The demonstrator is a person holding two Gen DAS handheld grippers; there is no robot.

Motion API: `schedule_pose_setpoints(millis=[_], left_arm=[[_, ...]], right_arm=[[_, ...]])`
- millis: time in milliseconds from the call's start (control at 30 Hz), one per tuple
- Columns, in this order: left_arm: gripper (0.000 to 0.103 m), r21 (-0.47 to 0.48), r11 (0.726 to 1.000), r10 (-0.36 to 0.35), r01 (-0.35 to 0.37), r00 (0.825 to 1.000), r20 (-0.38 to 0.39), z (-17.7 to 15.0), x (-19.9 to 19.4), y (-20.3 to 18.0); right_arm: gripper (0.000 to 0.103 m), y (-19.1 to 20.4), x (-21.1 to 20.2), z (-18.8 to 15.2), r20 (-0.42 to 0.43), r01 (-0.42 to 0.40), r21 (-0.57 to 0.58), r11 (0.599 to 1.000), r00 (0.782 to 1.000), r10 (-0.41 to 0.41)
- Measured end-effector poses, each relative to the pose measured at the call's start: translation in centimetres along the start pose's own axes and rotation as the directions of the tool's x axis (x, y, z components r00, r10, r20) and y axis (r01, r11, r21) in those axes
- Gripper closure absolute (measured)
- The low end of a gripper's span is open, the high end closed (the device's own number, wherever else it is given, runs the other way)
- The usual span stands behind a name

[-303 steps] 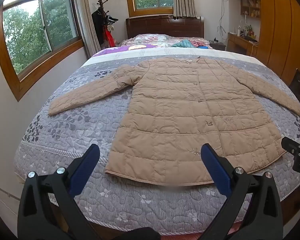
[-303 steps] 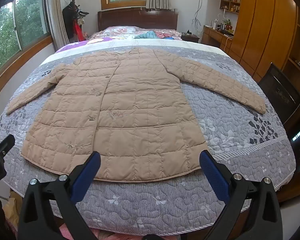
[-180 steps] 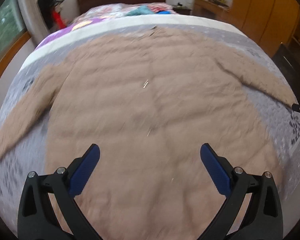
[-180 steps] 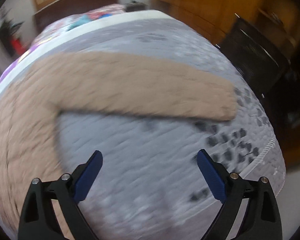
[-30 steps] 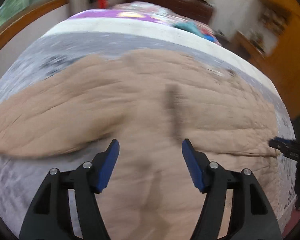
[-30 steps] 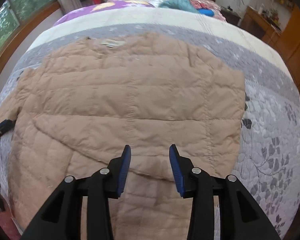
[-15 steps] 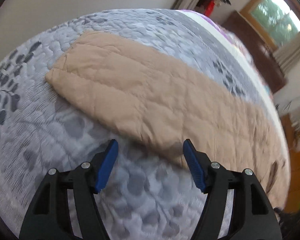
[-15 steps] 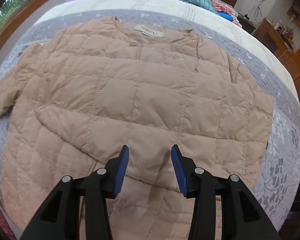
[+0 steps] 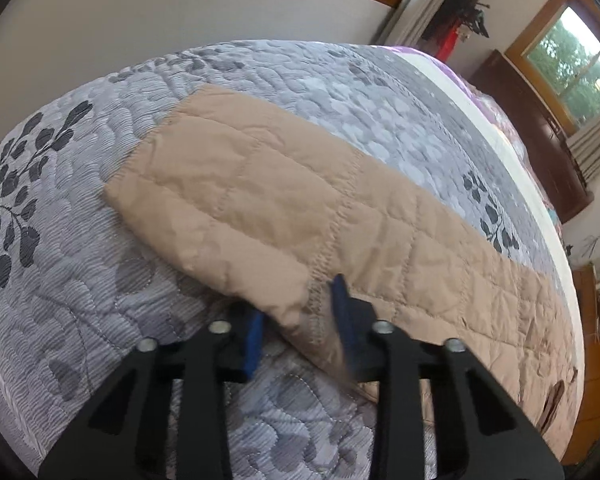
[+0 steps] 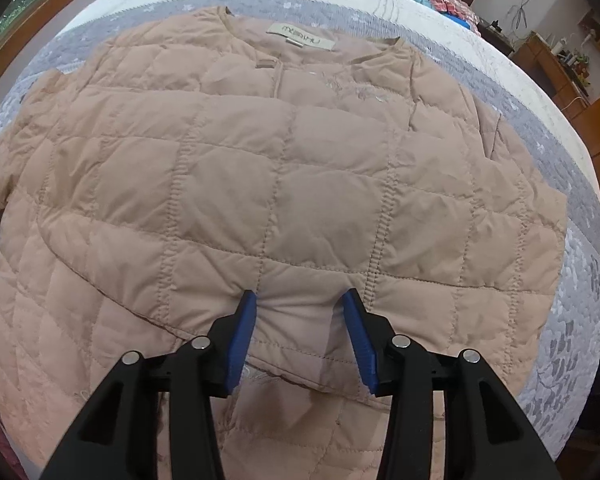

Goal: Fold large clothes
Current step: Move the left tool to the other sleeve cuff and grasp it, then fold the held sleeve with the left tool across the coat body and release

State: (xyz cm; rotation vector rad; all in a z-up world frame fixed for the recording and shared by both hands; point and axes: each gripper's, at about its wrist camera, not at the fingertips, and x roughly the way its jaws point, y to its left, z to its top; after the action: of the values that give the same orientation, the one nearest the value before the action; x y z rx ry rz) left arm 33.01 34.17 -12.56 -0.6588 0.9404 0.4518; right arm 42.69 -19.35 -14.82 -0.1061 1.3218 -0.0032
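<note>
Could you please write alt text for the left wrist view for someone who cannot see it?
The left gripper is closing on the near edge of a tan quilted coat sleeve, which lies flat across a grey leaf-patterned bedspread. A window shows beyond.

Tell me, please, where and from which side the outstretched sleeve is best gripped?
Grip the sleeve at its near long edge, from the bed side. It lies flat, so only an edge offers a pinchable fold; the left claw is closing there now.
</note>
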Motion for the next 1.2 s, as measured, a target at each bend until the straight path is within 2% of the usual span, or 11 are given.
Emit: schedule_pose_setpoints(millis=[167,333,533,700,800,933,1000,1100,1200], left_arm=[[0.096,-0.016,0.999,-0.03,0.03,1.0,0.009,0.0,-0.4,0.6],[0.099,-0.024,0.997,-0.076,0.077,0.996,0.051,0.1,-2.0,0.6],[0.099,0.085,0.99,-0.123,0.111,0.979,0.162,-0.4,-6.3,-2.0],[0.1,0.231,0.969,-0.137,0.083,0.964,0.227,-2.1,-9.6,-6.7],[0.1,0.35,0.934,-0.169,0.078,0.957,0.237,-4.3,-11.0,-10.9],[0.1,0.504,0.859,-0.221,0.087,0.952,0.212,-8.5,-11.7,-17.2],[0.1,0.574,0.812,-0.253,0.107,0.951,0.18,-10.9,-11.7,-20.4],[0.1,0.647,0.748,-0.294,0.148,0.948,0.123,-14.0,-11.5,-24.6],[0.1,0.69,0.703,-0.315,0.174,0.946,0.083,-16.3,-10.9,-27.7]], right_arm=[[0.056,-0.1,0.5,0.3,0.007,0.0,0.001,1.0,1.0,0.0],[0.056,0.0,0.6,0.1,0.006,-0.01,0.006,1.0,1.0,0.01],[0.056,-0.7,-0.6,-0.1,0.015,-0.037,0.01,0.999,0.999,0.036],[0.056,-1.8,-1.5,-0.4,0.024,-0.03,0.012,0.999,0.999,0.029],[0.056,-2.9,-1.8,-0.5,0.025,-0.025,0.025,0.999,0.999,0.025],[0.056,-4.0,-2.2,-0.6,0.024,-0.018,0.039,0.999,1.0,0.017],[0.056,-4.0,-2.4,-0.6,0.025,-0.021,0.043,0.999,0.999,0.02],[0.056,-4.2,-2.6,-0.9,0.033,-0.019,0.042,0.999,0.999,0.018],[0.056,-4.4,-2.7,-0.9,0.037,-0.018,0.046,0.999,0.999,0.017]])
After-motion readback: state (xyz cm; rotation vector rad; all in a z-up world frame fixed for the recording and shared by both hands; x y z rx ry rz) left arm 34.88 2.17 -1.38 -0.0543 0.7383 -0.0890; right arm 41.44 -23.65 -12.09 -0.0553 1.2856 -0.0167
